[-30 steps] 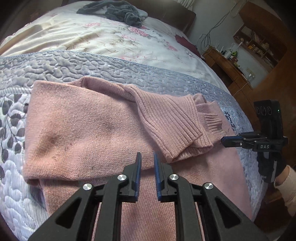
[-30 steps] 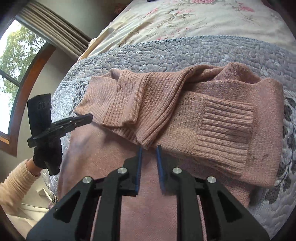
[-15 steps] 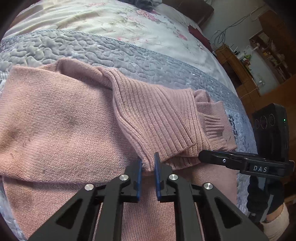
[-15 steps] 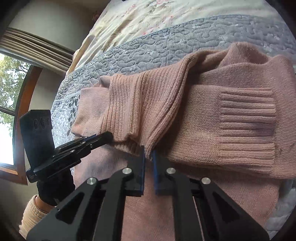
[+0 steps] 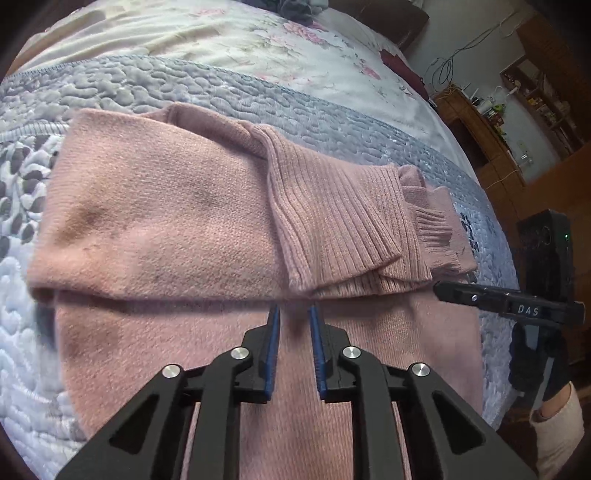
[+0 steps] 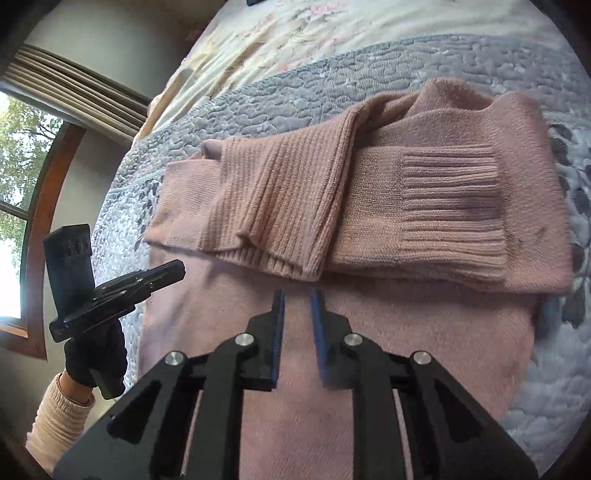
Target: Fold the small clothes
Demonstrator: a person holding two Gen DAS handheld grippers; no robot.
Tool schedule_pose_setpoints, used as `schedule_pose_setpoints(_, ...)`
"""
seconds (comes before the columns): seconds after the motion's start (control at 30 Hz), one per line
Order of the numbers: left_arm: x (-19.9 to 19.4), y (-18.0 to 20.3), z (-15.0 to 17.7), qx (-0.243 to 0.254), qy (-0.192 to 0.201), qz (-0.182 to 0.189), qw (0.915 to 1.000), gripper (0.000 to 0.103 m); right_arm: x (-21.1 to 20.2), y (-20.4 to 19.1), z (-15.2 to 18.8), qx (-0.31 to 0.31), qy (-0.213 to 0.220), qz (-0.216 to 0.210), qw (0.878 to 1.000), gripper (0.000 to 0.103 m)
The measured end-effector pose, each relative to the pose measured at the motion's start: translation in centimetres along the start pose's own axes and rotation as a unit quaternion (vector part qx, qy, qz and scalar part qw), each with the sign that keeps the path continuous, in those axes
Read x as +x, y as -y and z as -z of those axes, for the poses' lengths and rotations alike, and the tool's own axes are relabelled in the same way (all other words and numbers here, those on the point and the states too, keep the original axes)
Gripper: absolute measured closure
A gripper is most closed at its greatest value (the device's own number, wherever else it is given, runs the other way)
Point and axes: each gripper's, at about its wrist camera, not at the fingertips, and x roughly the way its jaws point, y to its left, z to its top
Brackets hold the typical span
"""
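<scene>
Grey quilted bedspread, floral sheet; arched wood-framed window, daylight; wooden shelving.

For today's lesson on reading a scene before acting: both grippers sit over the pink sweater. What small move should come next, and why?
Probably lower both grippers to the near hem. The pink sweater has both sleeves folded across its upper part, the lower body still flat. The left gripper and right gripper are slightly open and hold nothing.

place: home bedroom
bed: grey quilted bedspread, floral sheet
window: arched wooden frame, pleated curtain
furniture: wooden shelves
</scene>
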Motion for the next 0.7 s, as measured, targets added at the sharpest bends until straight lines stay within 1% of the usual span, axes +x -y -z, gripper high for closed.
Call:
schedule_pose_setpoints(0.03,-1.6,0.0,1.2,0.007,0.004,-0.011,0.9999,0.07,-1.6,-0.5,1.0,-0.006,0.006,0.0,1.0,0.08)
schedule_pose_setpoints(0.07,-3.2,-0.2,2.5,0.013,0.013,-0.019,0.9996,0.063,-3.2,-0.8,2.4,-0.013,0.011,0.003,1.0,0.076)
schedule_pose_setpoints(0.1,-4.8,-0.2,4.0,0.018,0.017,-0.039,0.9989,0.055,-4.6,-1.1,3.8,-0.021,0.016,0.011,1.0,0.07)
schedule_pose_setpoints(0.13,-6.1,-0.3,5.3,0.021,0.018,-0.057,0.998,0.052,-5.8,-1.4,5.5,-0.03,0.021,0.023,0.999,0.067)
schedule_pose_setpoints(0.17,-7.4,-0.3,6.9,0.023,0.019,-0.071,0.997,0.047,-7.0,-1.6,7.3,-0.035,0.024,0.036,0.998,0.06)
schedule_pose_setpoints(0.2,-8.6,-0.5,8.4,0.022,0.02,-0.085,0.996,0.046,-7.9,-1.7,9.0,-0.037,0.025,0.044,0.998,0.058)
schedule_pose_setpoints(0.23,-9.6,-0.7,10.0,0.019,0.02,-0.094,0.9951,0.045,-8.6,-1.6,10.7,-0.038,0.024,0.049,0.998,0.058)
schedule_pose_setpoints(0.27,-10.4,-0.9,11.5,0.013,0.016,-0.104,0.9944,0.042,-9.2,-1.5,12.6,-0.035,0.022,0.056,0.998,0.058)
schedule_pose_setpoints(0.37,-12.0,-1.5,15.6,0.001,0.001,-0.117,0.9932,0.041,-10.3,-1.1,17.5,-0.027,0.018,0.084,0.996,0.057)
schedule_pose_setpoints(0.43,-12.2,-1.4,17.8,-0.001,-0.01,-0.119,0.9929,0.041,-10.6,-0.8,20.4,-0.022,0.018,0.1,0.995,0.057)
schedule_pose_setpoints(0.5,-12.2,-1.1,19.7,0.0,-0.013,-0.122,0.9924,0.041,-10.9,-0.1,23.0,-0.007,0.019,0.115,0.993,0.055)
schedule_pose_setpoints(0.57,-11.9,-1.0,21.2,-0.005,-0.017,-0.123,0.9922,0.041,-11.1,0.8,25.3,0.013,0.022,0.112,0.993,0.054)
schedule_pose_setpoints(0.7,-11.7,-1.0,24.1,-0.01,-0.02,-0.14,0.9899,0.041,-11.3,3.1,29.1,0.055,0.023,0.127,0.99,0.053)
